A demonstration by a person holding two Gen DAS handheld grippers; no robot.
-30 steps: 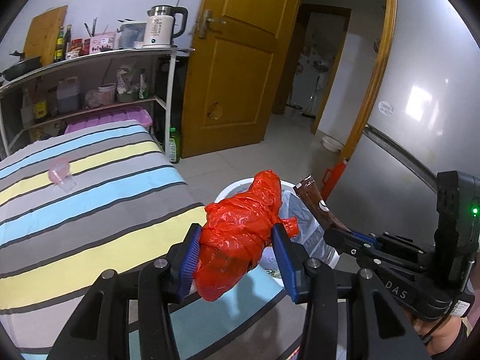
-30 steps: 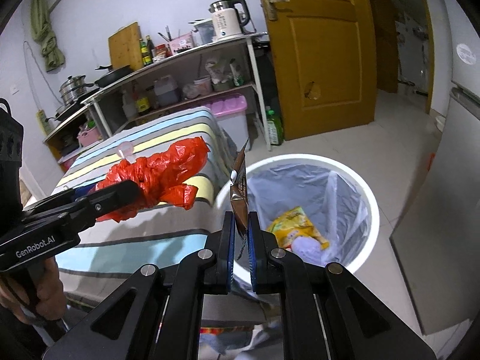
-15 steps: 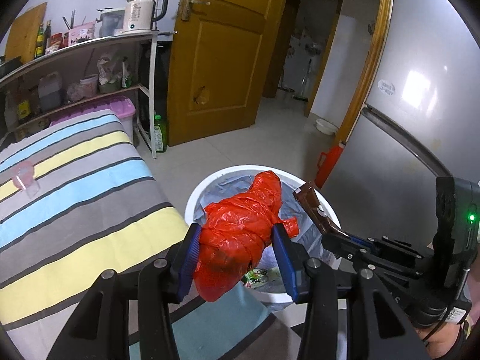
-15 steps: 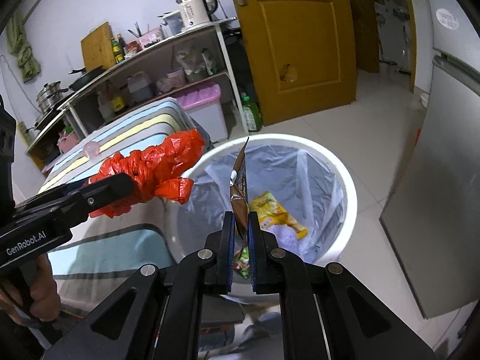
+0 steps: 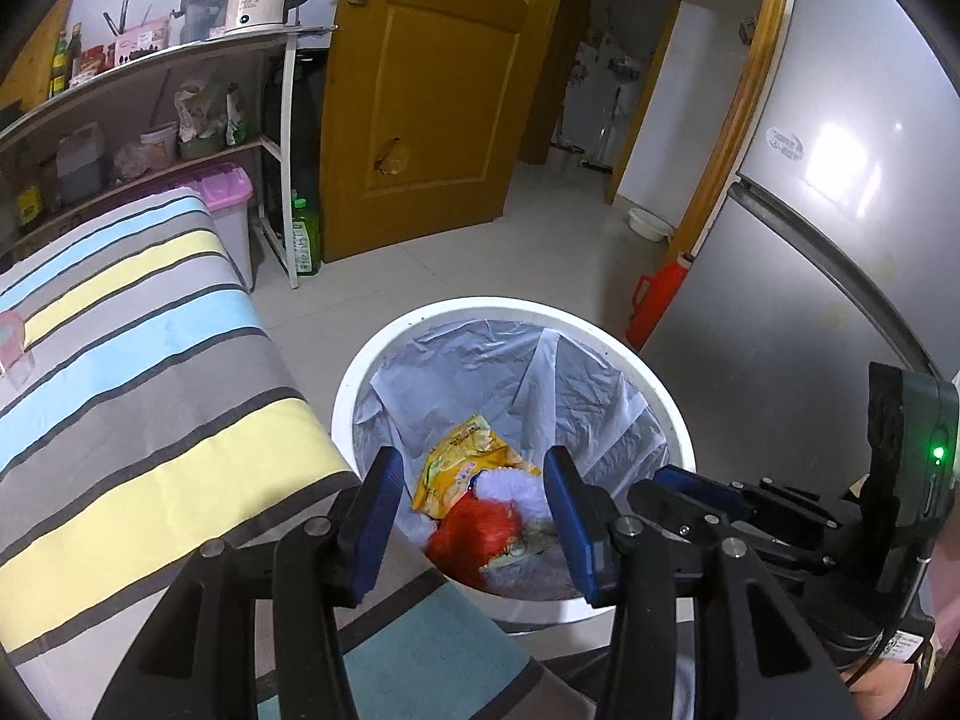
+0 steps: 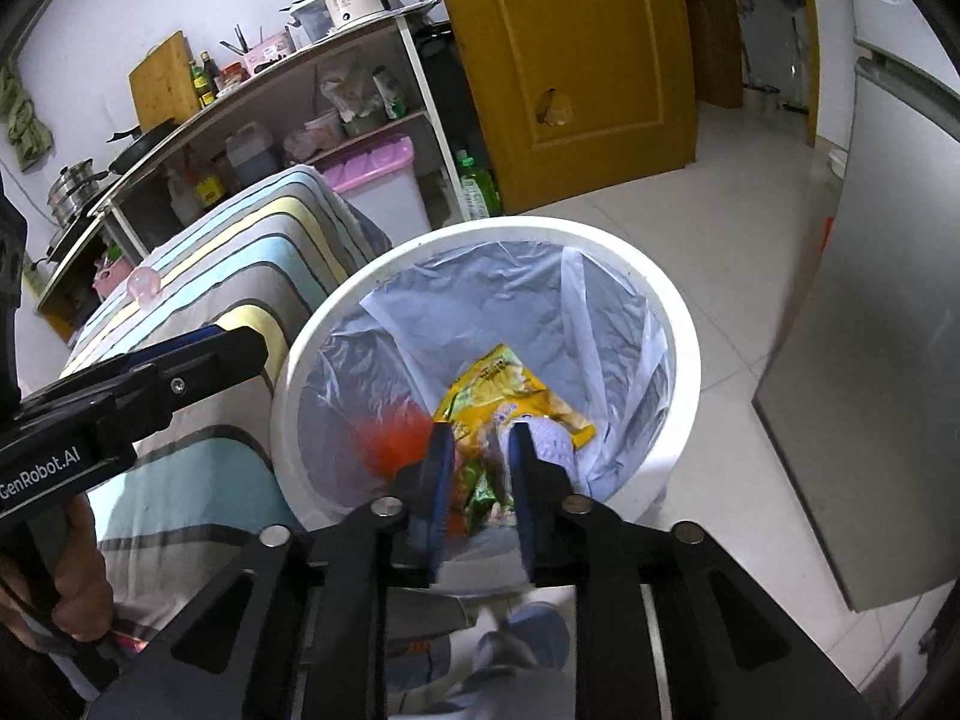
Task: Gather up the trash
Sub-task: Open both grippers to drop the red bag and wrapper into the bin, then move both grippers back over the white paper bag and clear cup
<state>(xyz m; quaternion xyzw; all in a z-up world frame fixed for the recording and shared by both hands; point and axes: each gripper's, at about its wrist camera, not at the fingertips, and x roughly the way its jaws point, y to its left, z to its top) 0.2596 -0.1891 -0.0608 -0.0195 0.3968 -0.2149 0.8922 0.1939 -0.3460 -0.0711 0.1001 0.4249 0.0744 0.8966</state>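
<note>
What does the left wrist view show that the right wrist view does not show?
Only the left wrist view: a red plastic jug on the floor beside the grey fridge. Only the right wrist view: stacked metal pots and a wooden cutting board. Both: the white round bin with crumpled red plastic bag and yellow snack wrapper inside.

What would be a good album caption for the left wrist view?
Open left gripper above the white lined bin, red plastic bag lying inside beside a yellow wrapper.
</note>
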